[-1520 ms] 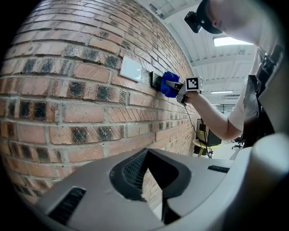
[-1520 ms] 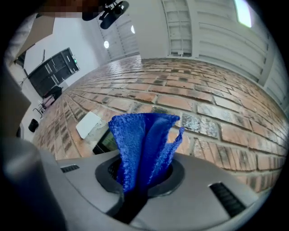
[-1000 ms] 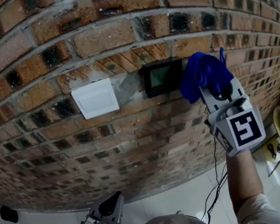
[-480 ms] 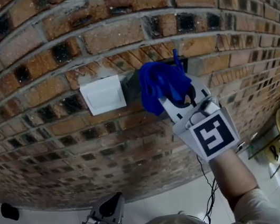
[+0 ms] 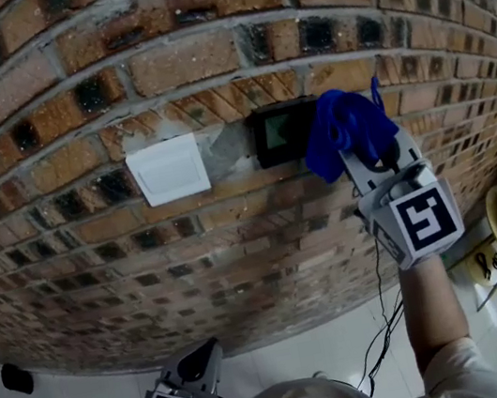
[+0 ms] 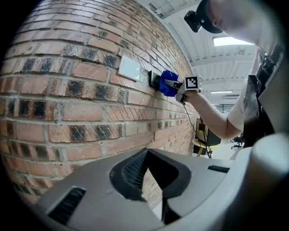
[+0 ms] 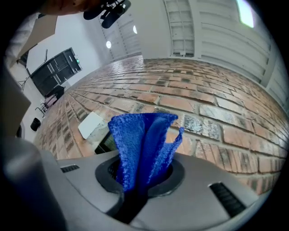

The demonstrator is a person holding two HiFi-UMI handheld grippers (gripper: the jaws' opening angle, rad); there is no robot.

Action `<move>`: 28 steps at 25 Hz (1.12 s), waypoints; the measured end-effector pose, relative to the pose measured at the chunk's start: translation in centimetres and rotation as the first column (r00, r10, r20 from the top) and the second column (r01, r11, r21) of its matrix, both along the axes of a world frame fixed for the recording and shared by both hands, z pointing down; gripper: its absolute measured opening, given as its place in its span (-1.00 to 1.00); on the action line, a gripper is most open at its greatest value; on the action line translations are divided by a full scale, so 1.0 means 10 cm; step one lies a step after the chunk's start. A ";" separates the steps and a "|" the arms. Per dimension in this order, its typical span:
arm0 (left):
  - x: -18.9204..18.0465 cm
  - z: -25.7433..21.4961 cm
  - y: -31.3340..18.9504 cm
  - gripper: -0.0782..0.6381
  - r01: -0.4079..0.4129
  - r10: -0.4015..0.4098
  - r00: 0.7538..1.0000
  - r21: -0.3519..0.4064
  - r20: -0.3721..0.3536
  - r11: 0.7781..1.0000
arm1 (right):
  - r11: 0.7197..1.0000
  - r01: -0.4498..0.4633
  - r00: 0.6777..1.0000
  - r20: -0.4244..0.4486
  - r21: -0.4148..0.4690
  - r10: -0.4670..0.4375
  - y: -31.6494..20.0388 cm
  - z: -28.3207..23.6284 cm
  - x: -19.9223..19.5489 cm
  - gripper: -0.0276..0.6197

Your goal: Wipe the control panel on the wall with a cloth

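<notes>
Right tool [image 5: 360, 147], clamped on the blue cloth [image 5: 339, 128], has swung back right, apparently uncovering most of the control panel [image 5: 277, 136].

Set on the red-brown brick wall [image 5: 205, 58], side by side: white square plastic switch plate [image 5: 168, 170] at left, dark rectangular control panel [image 5: 280, 135] just right of it. Over the panel's right edge, bunched blue cloth [image 5: 343, 129], held between the jaws of the right gripper [image 7: 144, 180], below and right of it. Well below both fittings, left gripper [image 6: 149, 180], apart from the wall.
</notes>
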State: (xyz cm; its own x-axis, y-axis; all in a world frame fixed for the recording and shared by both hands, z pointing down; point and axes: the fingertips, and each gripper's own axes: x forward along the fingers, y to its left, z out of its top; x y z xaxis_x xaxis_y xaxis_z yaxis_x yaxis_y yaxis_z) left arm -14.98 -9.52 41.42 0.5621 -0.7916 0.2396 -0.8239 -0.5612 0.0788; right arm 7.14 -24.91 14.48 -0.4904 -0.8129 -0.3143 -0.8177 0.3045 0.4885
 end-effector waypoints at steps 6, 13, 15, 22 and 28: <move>0.07 0.01 -0.02 -0.78 -0.010 0.010 1.000 -0.002 0.003 1.000 | 0.996 -0.078 0.995 0.060 -0.052 0.082 -0.25 0.14 0.51 -0.63; 0.04 0.01 -0.01 -0.78 -0.002 0.002 1.000 0.001 -0.003 1.000 | 1.000 0.018 0.999 0.049 0.006 -0.019 0.12 -0.02 0.05 -0.64; 0.01 0.01 0.00 -0.78 0.003 -0.003 1.000 0.003 -0.005 1.000 | 0.996 0.086 0.996 0.033 -0.001 -0.086 0.19 -0.02 -0.26 -0.64; -0.10 0.00 0.07 -0.78 0.034 -0.034 0.999 0.005 -0.007 0.999 | 0.980 0.192 0.981 -0.015 -0.046 -0.193 0.15 0.08 -0.97 -0.64; -0.16 0.01 0.08 -0.78 0.047 -0.047 0.999 0.002 -0.007 0.999 | 0.991 0.127 0.992 0.022 -0.041 -0.127 0.09 0.06 -0.62 -0.64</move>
